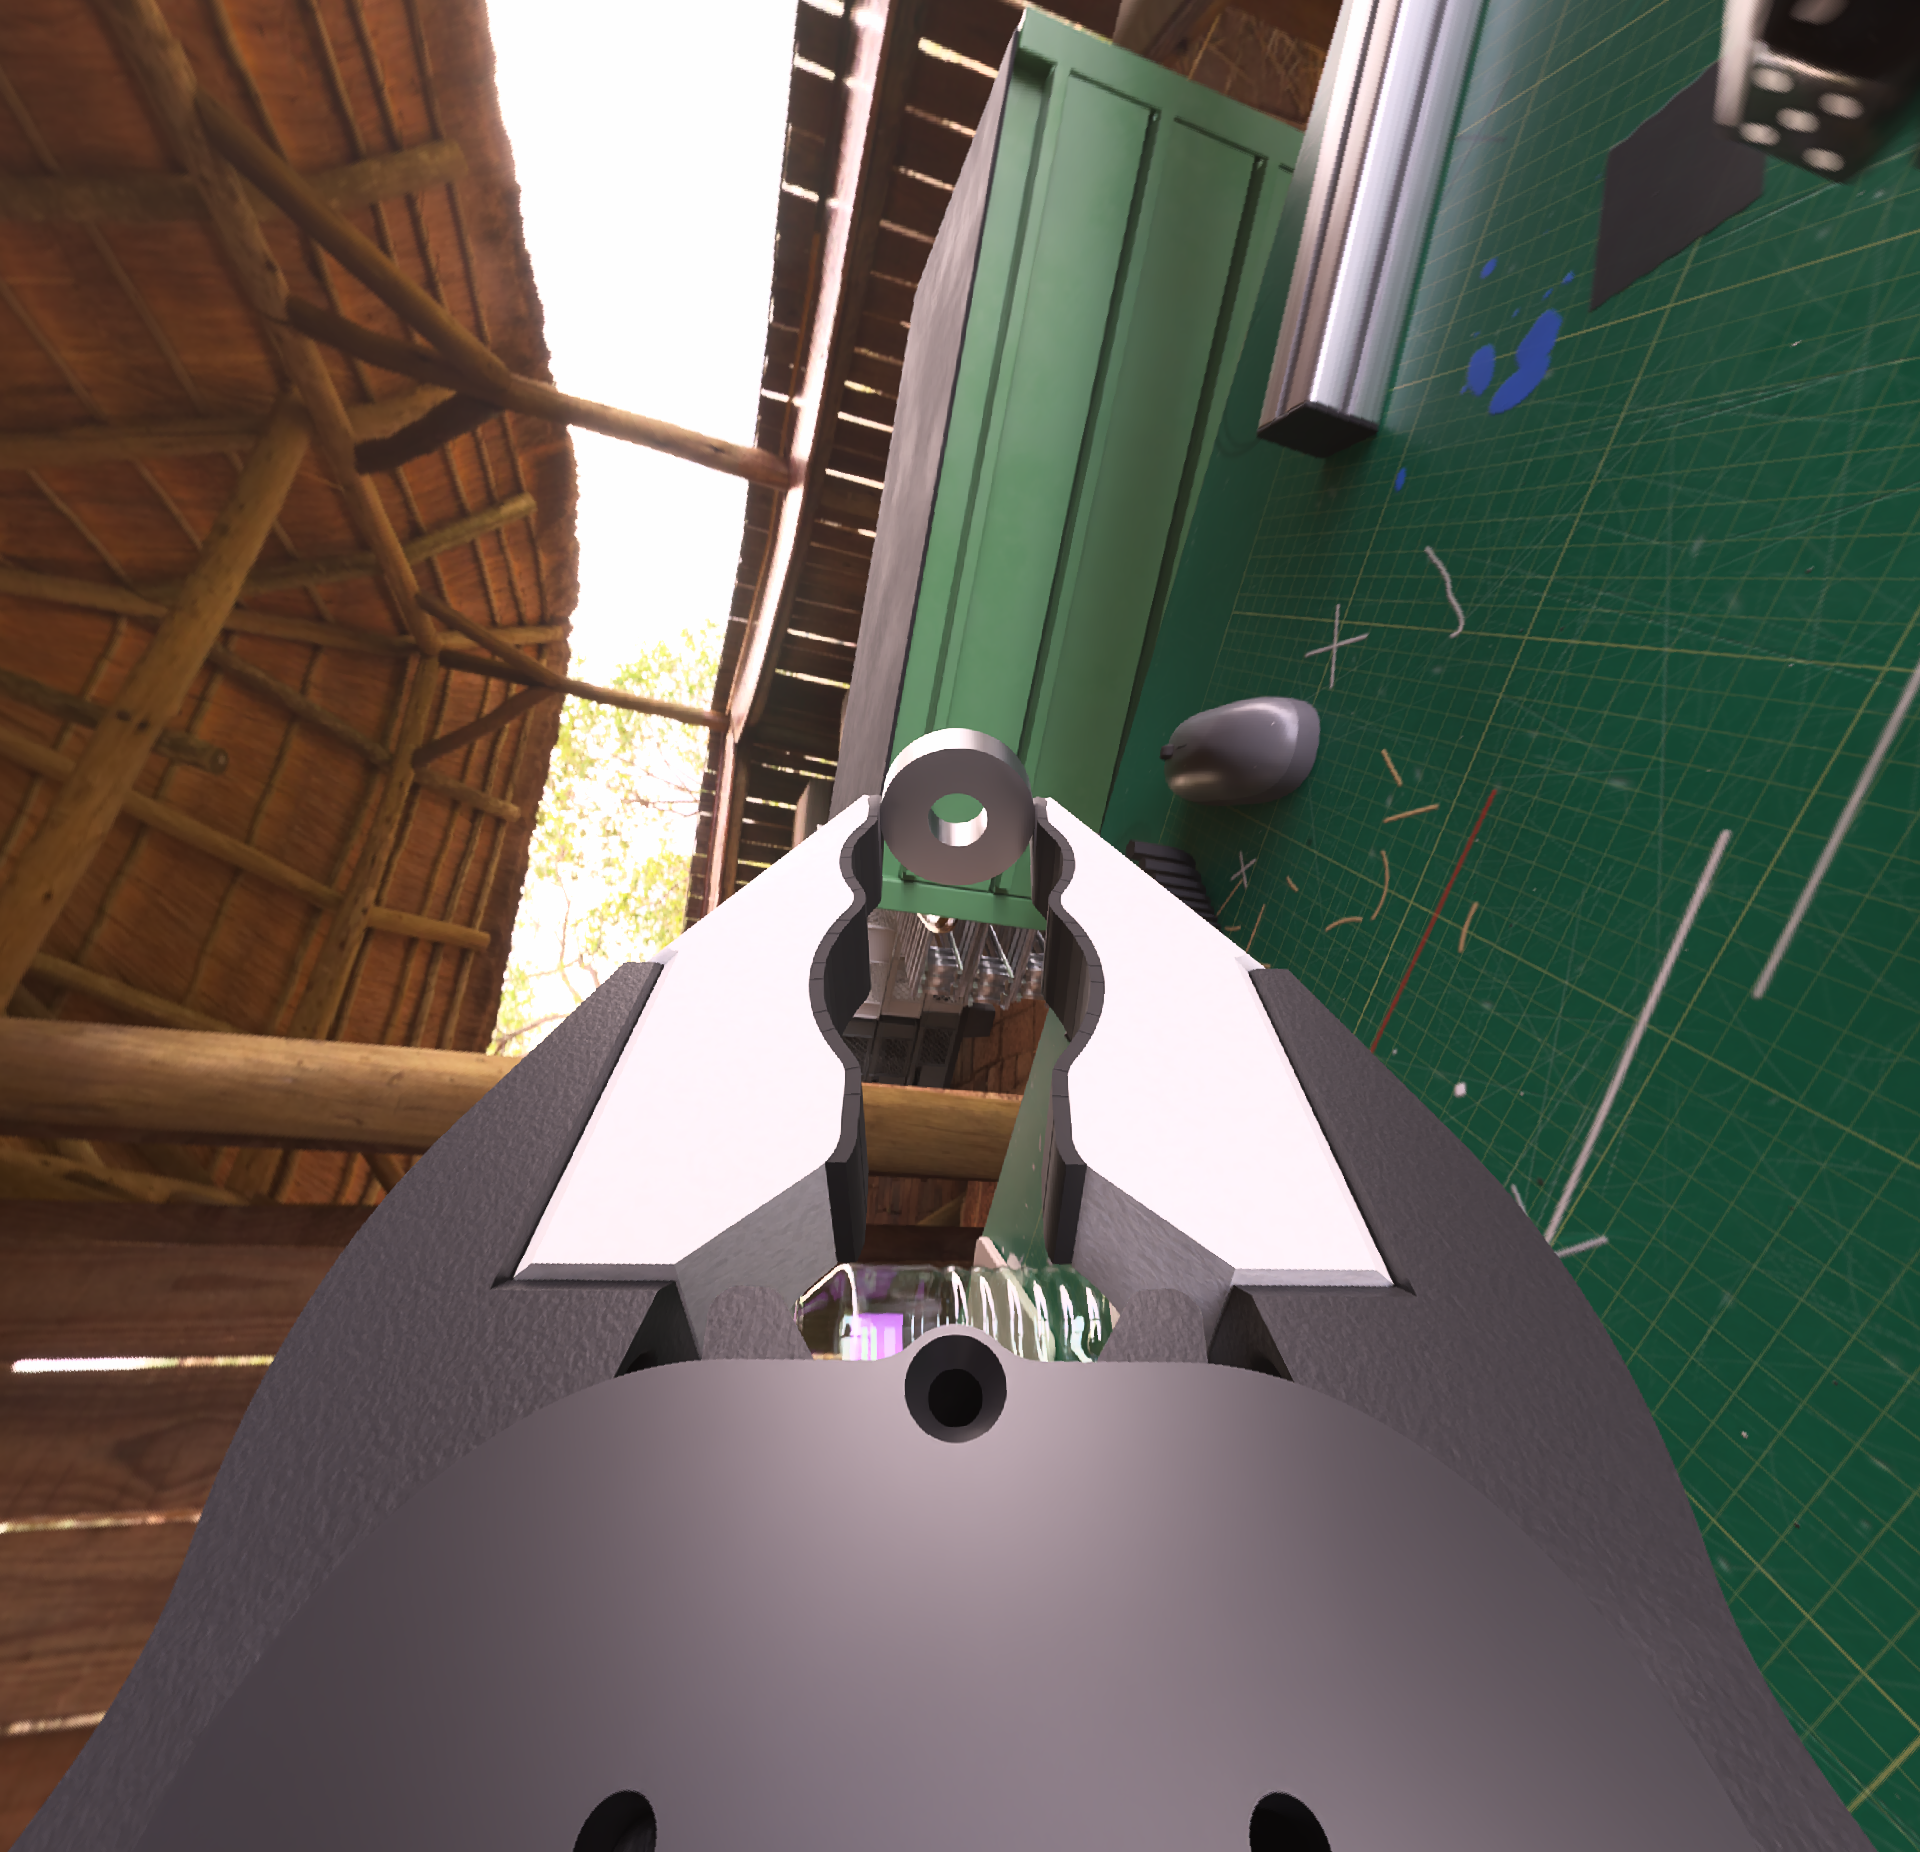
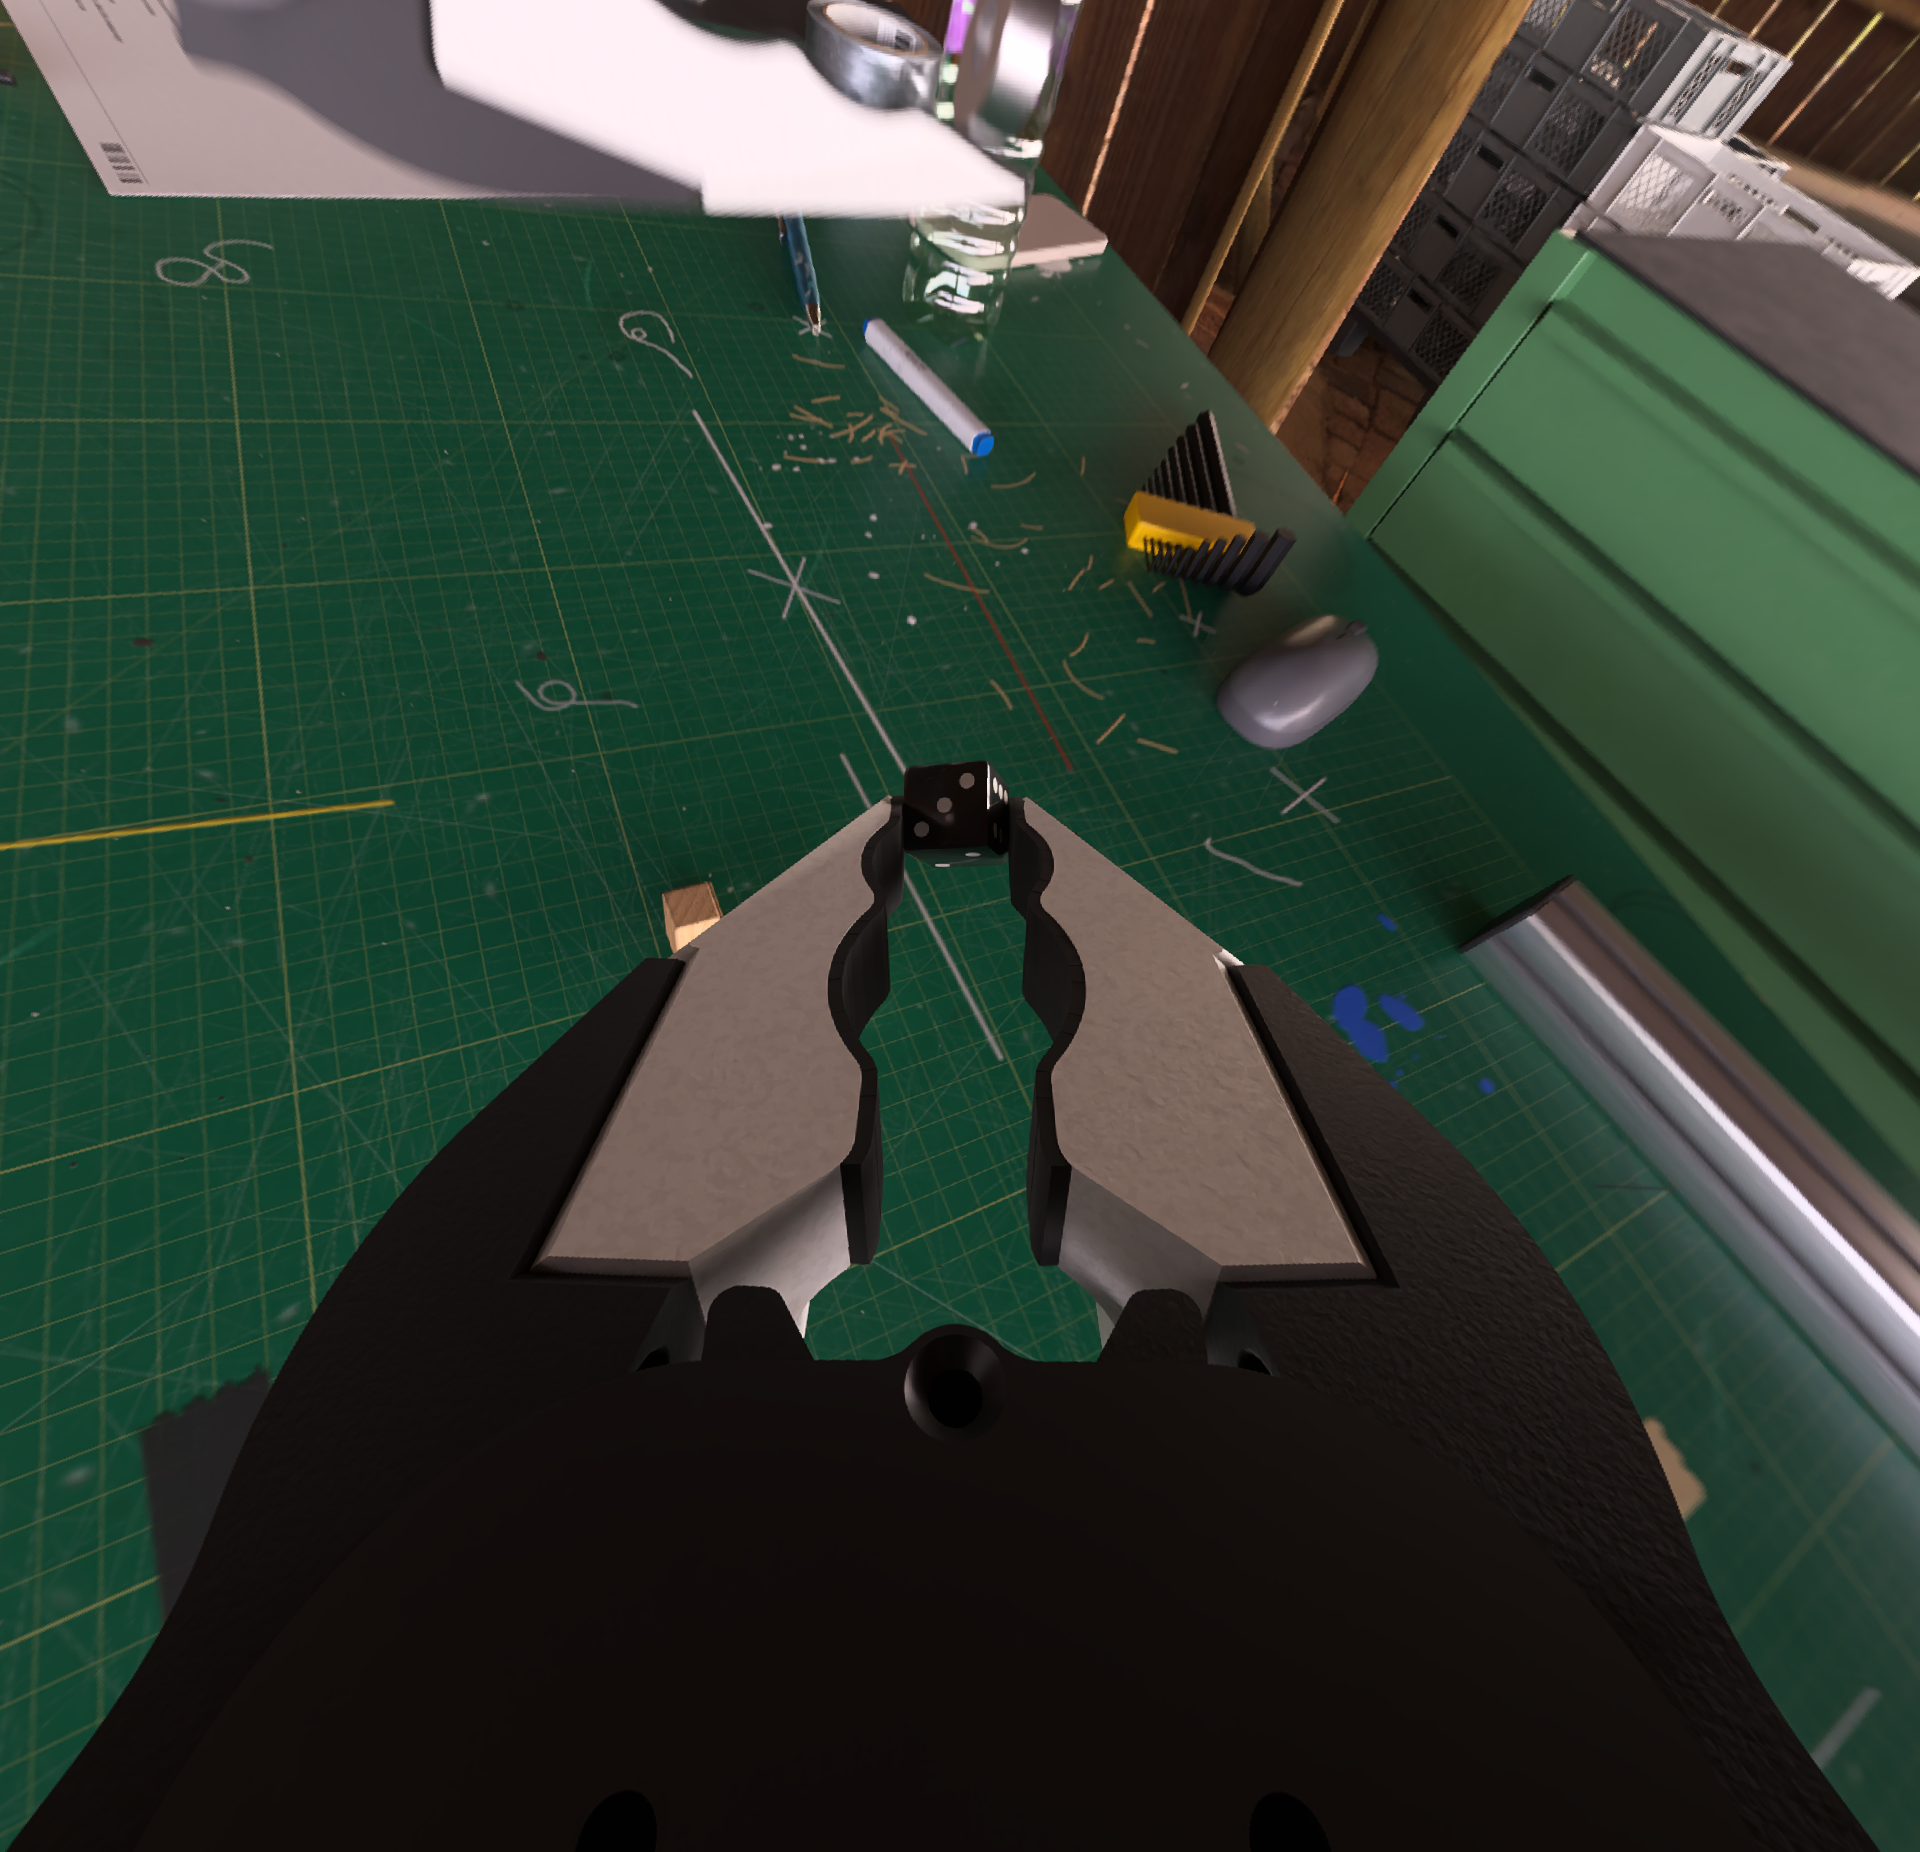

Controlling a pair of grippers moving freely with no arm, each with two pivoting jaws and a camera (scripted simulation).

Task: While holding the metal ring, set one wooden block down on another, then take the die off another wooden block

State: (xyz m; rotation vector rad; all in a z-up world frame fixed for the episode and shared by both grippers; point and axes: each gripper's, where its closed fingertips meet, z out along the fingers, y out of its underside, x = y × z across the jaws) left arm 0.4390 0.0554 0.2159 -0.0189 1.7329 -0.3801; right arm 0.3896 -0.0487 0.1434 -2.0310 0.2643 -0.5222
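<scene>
Right now the left gripper [image 1: 957,826] pinches the metal ring [image 1: 957,815] between its two fingertips, in the middle of the left wrist view. Its jaws are closed just as wide as the ring. The hole in the ring faces the camera. Past it, on the right, a grey mouse [image 1: 1242,748] lies on the green mat [image 1: 1662,971], and a green cabinet [image 1: 1070,400] stands farther up.

Next, the right gripper [image 2: 954,826] squeezes the black die [image 2: 951,810] at its fingertips, in the middle of the right wrist view. Its jaws are only a little apart, pressed on both sides of the die. A wooden block [image 2: 689,914] peeks out just left of the left finger, on the mat. Farther off, a white marker [image 2: 928,387] lies near the top, and the other gripper is a blur in the upper left.
</scene>
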